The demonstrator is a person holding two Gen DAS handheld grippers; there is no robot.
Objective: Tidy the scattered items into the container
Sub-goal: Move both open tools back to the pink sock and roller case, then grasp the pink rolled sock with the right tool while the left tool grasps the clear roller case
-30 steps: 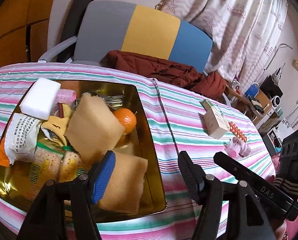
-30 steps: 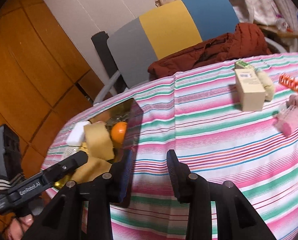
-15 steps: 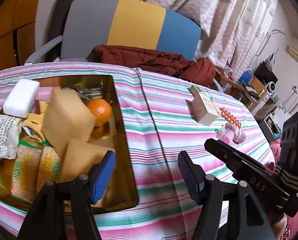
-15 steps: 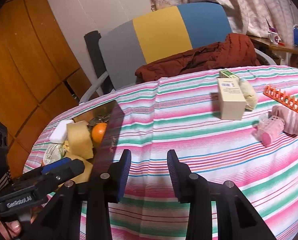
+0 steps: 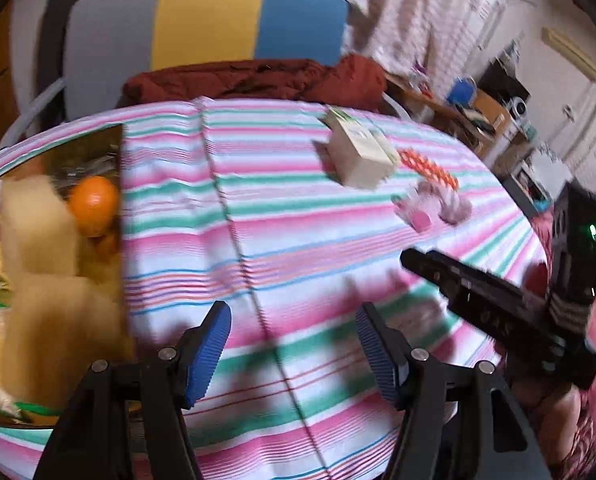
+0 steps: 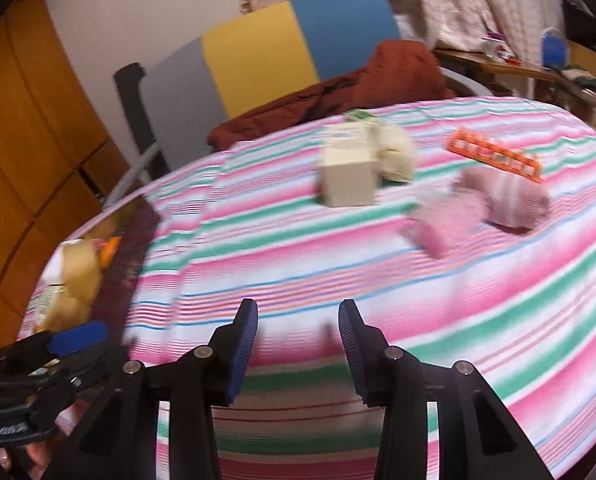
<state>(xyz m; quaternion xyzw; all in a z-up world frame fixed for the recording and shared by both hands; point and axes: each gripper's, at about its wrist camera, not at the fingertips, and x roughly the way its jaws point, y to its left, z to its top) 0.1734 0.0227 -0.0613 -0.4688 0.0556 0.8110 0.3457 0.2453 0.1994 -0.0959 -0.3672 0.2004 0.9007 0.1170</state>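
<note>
A gold tin at the table's left holds yellow sponges, an orange and snack packets. Across the striped cloth lie a cream box, a pale yellow lump, an orange comb-like strip, a pink roller and a pink bundle. My left gripper hangs open over bare cloth just right of the tin, with nothing between its pads. My right gripper is empty, its jaws opening, over cloth short of the pink items. Both views are blurred.
A grey, yellow and blue chair with a dark red jacket stands behind the table. Wooden panelling lies to the left, cluttered shelves to the right. A hand holds the left gripper's handle.
Both grippers have swung right, away from the tin and toward the scattered items. The left one left the sponges behind; the right one's jaws have widened a little.
</note>
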